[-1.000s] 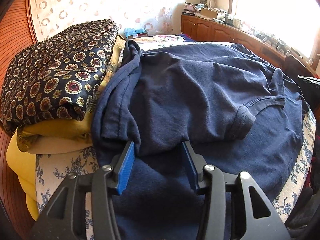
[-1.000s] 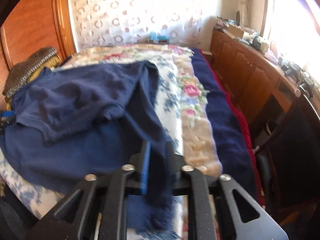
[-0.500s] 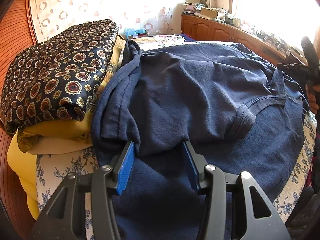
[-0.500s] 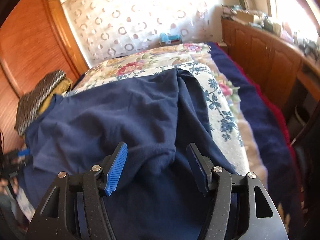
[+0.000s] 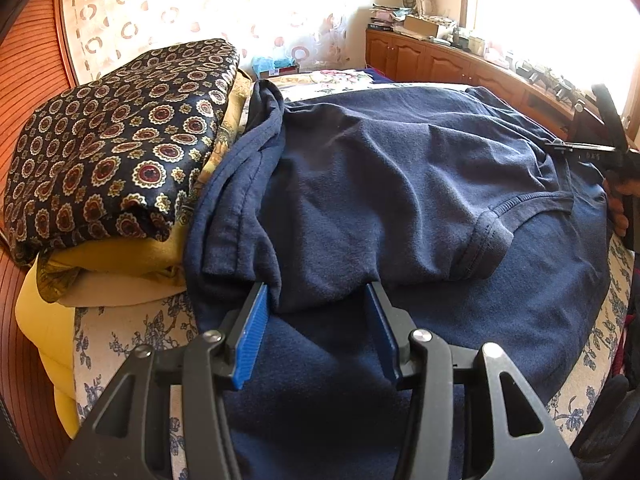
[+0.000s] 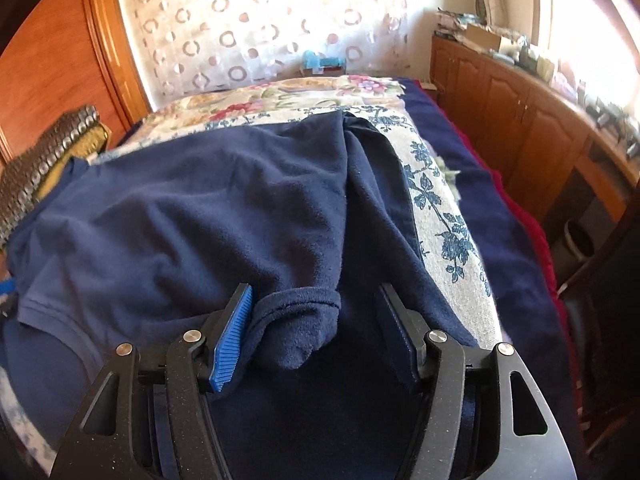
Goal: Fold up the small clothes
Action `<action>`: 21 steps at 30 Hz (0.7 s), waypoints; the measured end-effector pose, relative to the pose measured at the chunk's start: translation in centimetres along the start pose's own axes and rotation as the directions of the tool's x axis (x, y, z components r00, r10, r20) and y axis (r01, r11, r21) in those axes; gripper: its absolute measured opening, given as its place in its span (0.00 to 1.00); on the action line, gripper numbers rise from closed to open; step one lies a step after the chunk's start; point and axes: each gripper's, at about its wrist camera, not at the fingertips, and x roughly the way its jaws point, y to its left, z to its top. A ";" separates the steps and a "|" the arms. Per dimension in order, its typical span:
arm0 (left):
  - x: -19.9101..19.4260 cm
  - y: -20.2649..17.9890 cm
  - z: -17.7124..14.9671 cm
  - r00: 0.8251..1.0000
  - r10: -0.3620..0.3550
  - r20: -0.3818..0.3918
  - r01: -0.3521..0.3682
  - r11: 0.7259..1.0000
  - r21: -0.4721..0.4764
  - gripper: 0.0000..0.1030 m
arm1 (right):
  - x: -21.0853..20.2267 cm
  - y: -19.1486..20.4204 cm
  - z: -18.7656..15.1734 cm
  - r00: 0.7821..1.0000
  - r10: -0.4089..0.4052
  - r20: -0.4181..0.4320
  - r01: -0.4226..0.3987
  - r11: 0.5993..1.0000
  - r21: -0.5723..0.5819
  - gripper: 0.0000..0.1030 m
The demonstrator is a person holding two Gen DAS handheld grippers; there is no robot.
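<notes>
A navy T-shirt (image 5: 392,184) lies spread over a floral bedspread (image 6: 444,216) on the bed, its upper layer folded over the lower one so that the ribbed neckline (image 5: 516,204) shows on top.

The left gripper (image 5: 316,320) points down at the near edge of the folded layer. Its jaws stand spread, with a bulge of the navy cloth between the blue pads (image 5: 252,332); the left pad touches the cloth, and the frames show no pinch.

The right gripper (image 6: 316,320) sits over the shirt's other side, jaws spread apart. A ribbed sleeve cuff (image 6: 298,300) lies loose between them, against the left pad and clear of the right one.

A stack of folded fabrics topped by a dark medallion-print cloth (image 5: 116,148) rests just beside the shirt. Wooden cabinets (image 6: 516,120) run along the bed's far side.
</notes>
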 end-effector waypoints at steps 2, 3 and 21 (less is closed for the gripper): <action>-0.2 0.3 -0.1 1.000 -0.007 -0.003 0.007 1.000 -0.030 0.47 | 0.1 0.3 0.0 1.000 -0.014 -0.004 0.014 1.000 -0.022 0.63; -0.6 0.6 -0.1 1.000 -0.023 -0.001 0.023 0.998 -0.063 0.47 | 0.2 0.3 0.1 1.000 -0.016 -0.005 0.015 1.000 -0.024 0.63; -0.4 4.0 0.7 0.998 -0.054 0.042 0.064 0.958 -0.280 0.30 | 0.2 0.0 0.0 1.000 -0.010 -0.005 0.010 1.000 -0.019 0.63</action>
